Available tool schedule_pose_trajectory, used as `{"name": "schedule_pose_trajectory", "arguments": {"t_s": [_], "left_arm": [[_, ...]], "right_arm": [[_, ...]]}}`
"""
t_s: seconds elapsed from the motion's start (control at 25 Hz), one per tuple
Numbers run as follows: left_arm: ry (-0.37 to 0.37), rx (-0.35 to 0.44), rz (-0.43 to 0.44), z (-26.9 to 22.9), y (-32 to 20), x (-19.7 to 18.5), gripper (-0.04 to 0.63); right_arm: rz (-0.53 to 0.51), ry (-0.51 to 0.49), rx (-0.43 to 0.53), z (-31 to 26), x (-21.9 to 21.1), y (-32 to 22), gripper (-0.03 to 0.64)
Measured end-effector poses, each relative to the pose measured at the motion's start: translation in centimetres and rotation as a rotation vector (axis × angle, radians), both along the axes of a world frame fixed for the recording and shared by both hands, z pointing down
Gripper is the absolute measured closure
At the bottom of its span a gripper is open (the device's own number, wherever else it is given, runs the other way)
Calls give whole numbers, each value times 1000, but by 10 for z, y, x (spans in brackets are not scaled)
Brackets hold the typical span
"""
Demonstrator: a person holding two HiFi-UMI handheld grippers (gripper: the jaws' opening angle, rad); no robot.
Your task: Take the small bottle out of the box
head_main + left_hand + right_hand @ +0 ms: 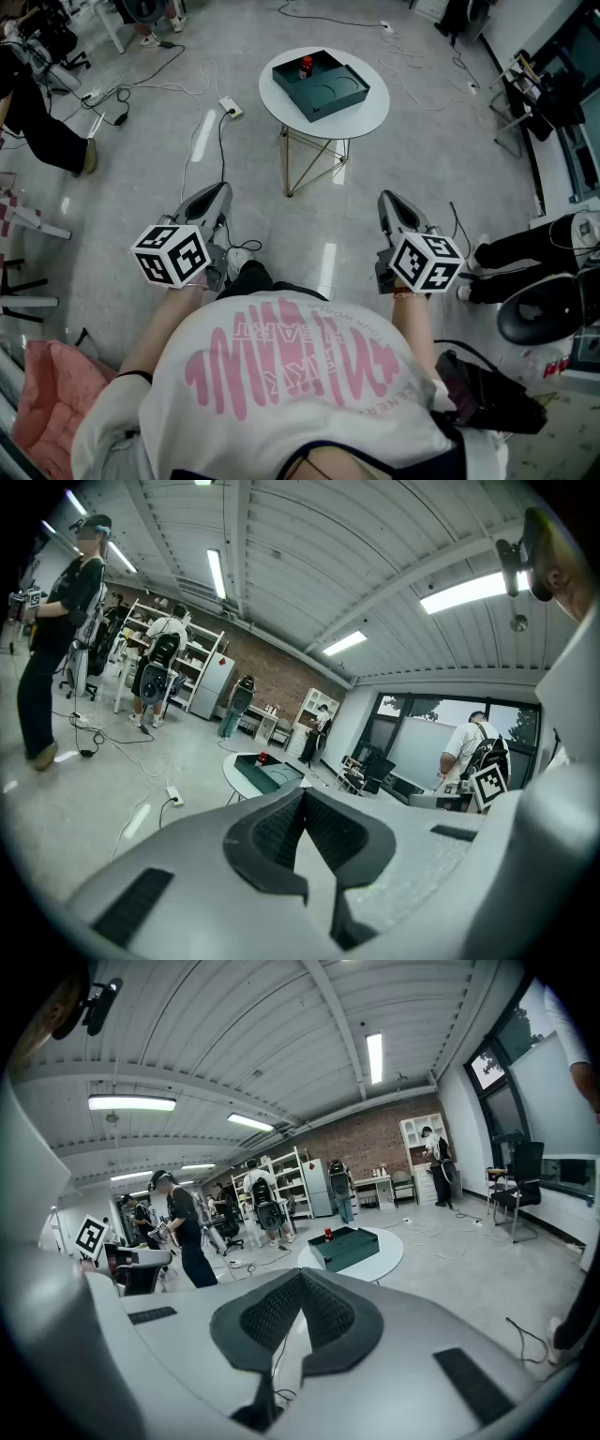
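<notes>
Round white table [375, 114] | dark square box [337, 92] | small bottle [306, 67] | left tongs [223, 189], right tongs [386, 198] closed

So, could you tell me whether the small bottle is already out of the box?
No, the small bottle stands inside the box on the round table.

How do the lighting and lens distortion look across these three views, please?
Head view: even light, pale glare streaks on the glossy floor, focus sharp. Left gripper view: strong fisheye bends the ceiling beams, corners dark. Right gripper view: same curvature, ceiling light blown out.
</notes>
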State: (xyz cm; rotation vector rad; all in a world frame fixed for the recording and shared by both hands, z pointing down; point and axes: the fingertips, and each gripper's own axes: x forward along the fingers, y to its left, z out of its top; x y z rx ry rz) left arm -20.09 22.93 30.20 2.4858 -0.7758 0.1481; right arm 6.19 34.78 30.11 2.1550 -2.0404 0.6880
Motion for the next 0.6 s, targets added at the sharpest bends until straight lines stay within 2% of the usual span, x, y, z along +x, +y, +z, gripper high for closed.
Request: {"name": "schedule_pose_trajectory", "arguments": {"t_s": [0.6], "left_arm": [[-4, -9, 1, 8, -3, 4, 588]], "right_arm": [[-3, -2, -34, 13, 3, 0, 612]]}}
